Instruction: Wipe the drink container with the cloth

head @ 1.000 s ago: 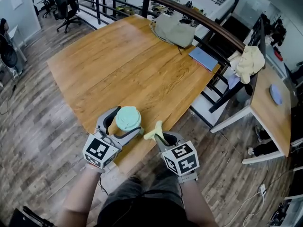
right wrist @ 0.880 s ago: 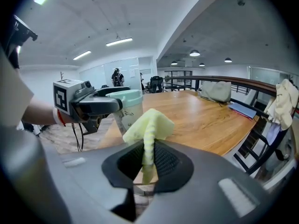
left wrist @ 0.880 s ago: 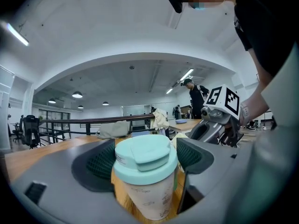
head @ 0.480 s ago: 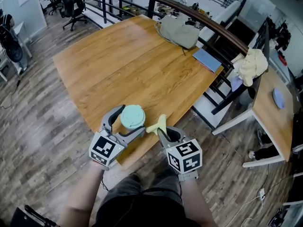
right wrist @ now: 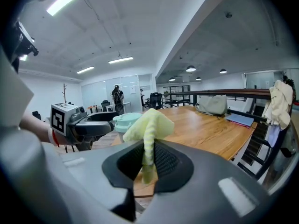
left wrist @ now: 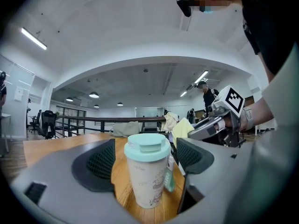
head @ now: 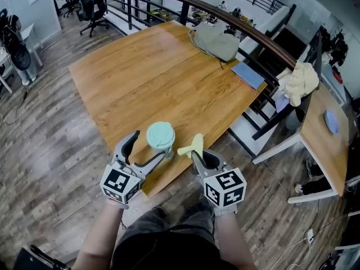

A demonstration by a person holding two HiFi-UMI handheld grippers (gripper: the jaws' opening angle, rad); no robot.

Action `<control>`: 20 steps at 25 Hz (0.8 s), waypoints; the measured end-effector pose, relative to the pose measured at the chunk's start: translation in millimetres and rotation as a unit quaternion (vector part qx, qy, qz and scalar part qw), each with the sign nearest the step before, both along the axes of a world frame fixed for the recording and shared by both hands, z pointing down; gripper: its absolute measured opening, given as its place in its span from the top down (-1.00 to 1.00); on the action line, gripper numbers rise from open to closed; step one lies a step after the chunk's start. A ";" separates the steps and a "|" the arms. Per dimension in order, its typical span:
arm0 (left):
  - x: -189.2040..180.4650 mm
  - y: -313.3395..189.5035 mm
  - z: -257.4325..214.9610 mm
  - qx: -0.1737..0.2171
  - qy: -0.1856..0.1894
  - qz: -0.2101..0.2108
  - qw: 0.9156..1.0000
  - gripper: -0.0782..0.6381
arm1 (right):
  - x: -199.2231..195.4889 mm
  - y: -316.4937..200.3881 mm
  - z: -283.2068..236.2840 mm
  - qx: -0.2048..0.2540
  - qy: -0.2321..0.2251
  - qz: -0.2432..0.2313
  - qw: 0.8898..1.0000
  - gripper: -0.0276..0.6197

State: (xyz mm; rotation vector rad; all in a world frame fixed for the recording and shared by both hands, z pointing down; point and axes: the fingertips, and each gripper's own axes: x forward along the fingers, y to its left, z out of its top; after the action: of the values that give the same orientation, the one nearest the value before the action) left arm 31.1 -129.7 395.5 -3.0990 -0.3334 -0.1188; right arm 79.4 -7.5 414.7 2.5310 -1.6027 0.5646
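You are holding your left gripper [head: 147,149] with jaws apart either side of the cup [head: 160,135], not squeezing it. The cup is standing upright near the table's [head: 169,77] near edge. Your right gripper [head: 198,157] is clamping the cloth [head: 191,146] just beside it. Wiping seems not yet begun: next you are likely steadying the cup and pressing the cloth to its wall. The lid [left wrist: 146,146] is hiding any contents.

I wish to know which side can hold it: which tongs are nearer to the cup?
Left. The left tongs stand open with the cup between their jaws. The right tongs, shut on the yellow cloth, are beside the cup on its right, apart from it.
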 end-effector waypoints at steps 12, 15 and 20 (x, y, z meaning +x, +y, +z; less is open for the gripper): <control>-35.4 -18.0 -10.4 -0.030 0.028 -0.077 0.996 0.40 | -7.4 -2.6 -20.6 0.047 0.042 -0.003 0.998 0.78; -38.5 -19.2 -11.5 -0.027 0.028 -0.087 0.995 0.62 | -11.9 -6.1 -22.4 0.051 0.048 -0.010 0.998 0.78; -41.5 -21.7 -13.2 -0.045 0.026 -0.096 0.994 0.79 | -16.7 -8.3 -32.7 0.061 0.062 -0.013 0.996 0.78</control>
State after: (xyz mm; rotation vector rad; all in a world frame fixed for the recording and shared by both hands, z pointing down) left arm -10.5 -151.4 382.3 -3.2107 -0.0392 -0.0261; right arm 62.8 -15.8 382.0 2.5688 -1.6717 0.3081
